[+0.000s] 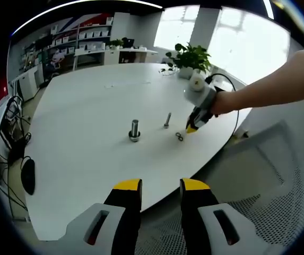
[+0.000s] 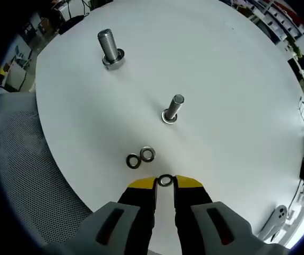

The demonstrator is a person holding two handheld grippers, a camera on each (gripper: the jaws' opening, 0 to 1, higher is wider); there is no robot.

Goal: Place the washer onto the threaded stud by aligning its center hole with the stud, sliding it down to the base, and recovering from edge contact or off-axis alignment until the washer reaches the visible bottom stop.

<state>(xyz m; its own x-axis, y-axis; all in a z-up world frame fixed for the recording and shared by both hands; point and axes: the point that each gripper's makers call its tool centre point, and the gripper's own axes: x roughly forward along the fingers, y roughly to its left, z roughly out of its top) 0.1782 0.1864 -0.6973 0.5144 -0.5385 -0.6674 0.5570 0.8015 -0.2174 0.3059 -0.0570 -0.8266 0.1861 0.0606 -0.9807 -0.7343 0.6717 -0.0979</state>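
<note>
The right gripper pinches a washer edgewise between its jaws, low over the bench, hole exposed for the thin stud. The left gripper waits, jaws parted and empty.

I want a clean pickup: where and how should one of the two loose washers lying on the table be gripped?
Grip the washer by opposite points of its outer rim, coming straight down from above. It lies flat and touches its neighbour, so close the claw across the free sides.
</note>
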